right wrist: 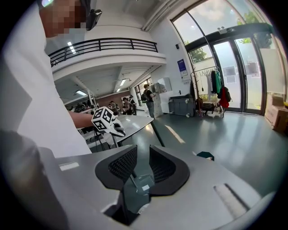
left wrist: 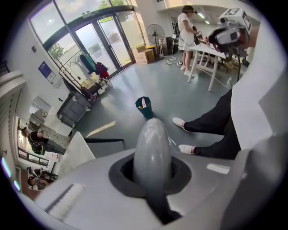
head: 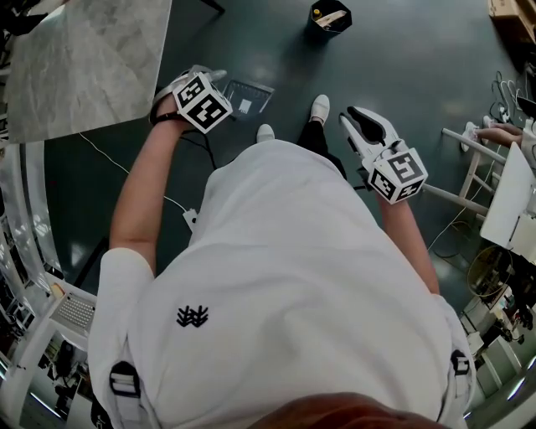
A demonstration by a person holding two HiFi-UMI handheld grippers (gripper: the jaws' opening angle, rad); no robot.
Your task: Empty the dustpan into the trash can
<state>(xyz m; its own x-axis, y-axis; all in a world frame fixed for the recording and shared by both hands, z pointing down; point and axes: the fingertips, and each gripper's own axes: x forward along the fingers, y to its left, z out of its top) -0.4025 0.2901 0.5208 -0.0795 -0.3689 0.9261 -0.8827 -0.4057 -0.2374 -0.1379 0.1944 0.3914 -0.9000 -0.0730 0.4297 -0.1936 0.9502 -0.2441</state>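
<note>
Left gripper point(head: 208, 77): jaws closed on a grey rounded handle point(left wrist: 152, 152), which fills the gap between the dark pads and rises out beyond them; the grip looks firm and centred. Right gripper point(head: 362, 126): jaws parted to a moderate gap, nothing held between them; it is carried at the person's right side, well apart from the left gripper. Dustpan point(head: 245, 95): grey and translucent, seen low down just beside the left gripper in the head view, and also visible through the open gap of the right gripper's jaws; a thin shaft runs up from it towards the left gripper; whether the pan rests on the floor point(head: 419, 59) or hangs clear of it cannot be determined. Contents: one small white scrap point(head: 244, 105) lies in the pan. Trash can point(head: 329, 17): dark, open-topped, upright on the floor ahead of the person, well apart from the dustpan; some pale items show inside it. The person's white shoes point(head: 320, 107) stand between the dustpan and the right gripper in the head view. A marble-topped table point(head: 84, 59) stands to the person's left, near the left gripper.
</note>
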